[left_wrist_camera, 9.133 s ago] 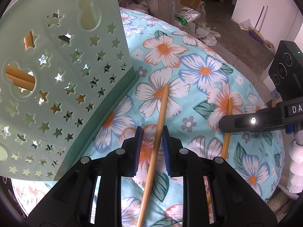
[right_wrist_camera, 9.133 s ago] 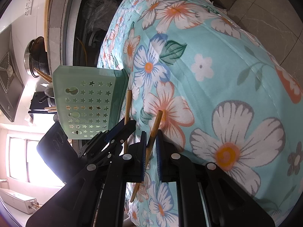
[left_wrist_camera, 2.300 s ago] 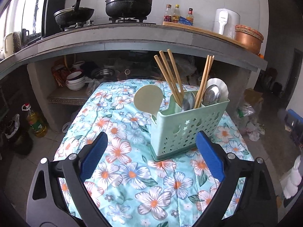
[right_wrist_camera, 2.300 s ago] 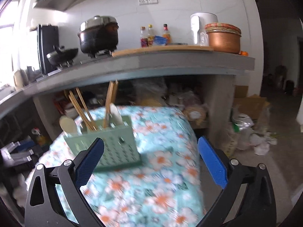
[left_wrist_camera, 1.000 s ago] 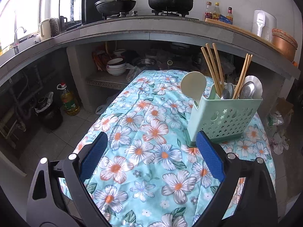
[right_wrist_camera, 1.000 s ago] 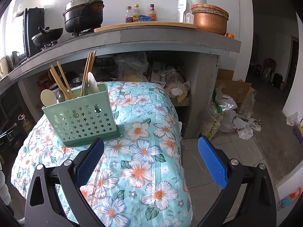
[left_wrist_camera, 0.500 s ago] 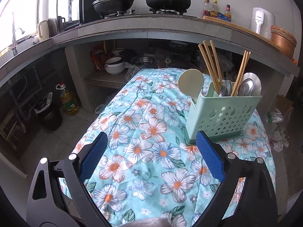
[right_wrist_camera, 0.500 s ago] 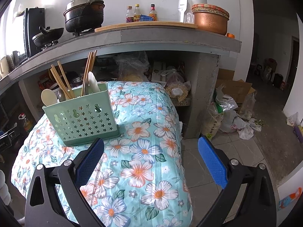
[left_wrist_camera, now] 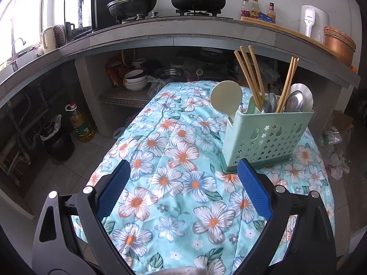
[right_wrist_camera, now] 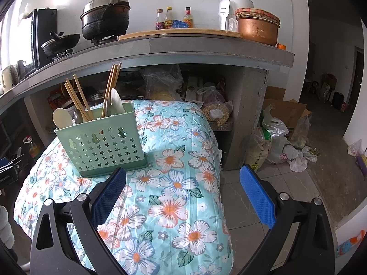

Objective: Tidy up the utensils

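A pale green utensil holder (left_wrist_camera: 263, 137) (right_wrist_camera: 101, 142) with star cut-outs stands upright on the floral tablecloth (left_wrist_camera: 183, 183) (right_wrist_camera: 172, 183). Several wooden chopsticks (left_wrist_camera: 250, 75) (right_wrist_camera: 78, 96), metal spoons (left_wrist_camera: 293, 100) and a cream rice paddle (left_wrist_camera: 226, 97) (right_wrist_camera: 62, 117) stick up out of it. My left gripper (left_wrist_camera: 183, 192) is open and held back above the near part of the table, with nothing between its blue pads (left_wrist_camera: 112, 188). My right gripper (right_wrist_camera: 183, 194) is likewise open and empty, to the holder's right, over the table's right edge.
A concrete counter (left_wrist_camera: 183, 36) (right_wrist_camera: 183, 48) runs behind the table with pots, bottles and a copper bowl (right_wrist_camera: 257, 26). Bowls and bags fill the space under it. An oil bottle (left_wrist_camera: 80, 123) stands on the floor at left; bags and cardboard (right_wrist_camera: 282, 133) lie at right.
Both grippers held chopsticks about nine seconds ago; both are now open and pulled back from the holder. Over the last second, the left view drifted slightly; the right barely moved.
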`<state>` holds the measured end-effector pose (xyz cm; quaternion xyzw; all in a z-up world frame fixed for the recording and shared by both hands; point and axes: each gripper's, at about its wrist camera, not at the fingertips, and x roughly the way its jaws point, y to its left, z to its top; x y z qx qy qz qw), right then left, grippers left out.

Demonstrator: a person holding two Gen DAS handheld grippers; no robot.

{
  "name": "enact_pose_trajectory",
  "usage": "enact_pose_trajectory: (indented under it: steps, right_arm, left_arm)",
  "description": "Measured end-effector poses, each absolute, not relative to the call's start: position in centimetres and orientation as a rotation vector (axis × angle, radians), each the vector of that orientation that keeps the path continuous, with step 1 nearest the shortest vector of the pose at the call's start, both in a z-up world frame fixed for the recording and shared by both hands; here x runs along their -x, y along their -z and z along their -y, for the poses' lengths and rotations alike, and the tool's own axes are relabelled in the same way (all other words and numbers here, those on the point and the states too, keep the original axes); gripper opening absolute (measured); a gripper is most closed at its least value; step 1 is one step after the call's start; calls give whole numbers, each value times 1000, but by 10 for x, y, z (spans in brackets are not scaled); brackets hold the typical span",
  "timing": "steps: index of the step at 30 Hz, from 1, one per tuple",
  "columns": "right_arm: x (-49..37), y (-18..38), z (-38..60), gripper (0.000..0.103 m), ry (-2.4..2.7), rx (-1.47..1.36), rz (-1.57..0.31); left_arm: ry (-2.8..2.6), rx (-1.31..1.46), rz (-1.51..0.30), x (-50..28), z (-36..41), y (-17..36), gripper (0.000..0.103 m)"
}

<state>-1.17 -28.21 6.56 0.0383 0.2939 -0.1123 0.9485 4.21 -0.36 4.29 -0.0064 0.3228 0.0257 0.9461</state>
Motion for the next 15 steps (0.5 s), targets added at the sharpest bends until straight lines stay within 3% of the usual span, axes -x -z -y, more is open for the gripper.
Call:
enact_pose_trajectory:
  steps: [15]
  right_arm:
    - [12,-66,282,97,229,-80,-597]
  left_arm:
    - [-33,-1,-659,-45,8,-43,91]
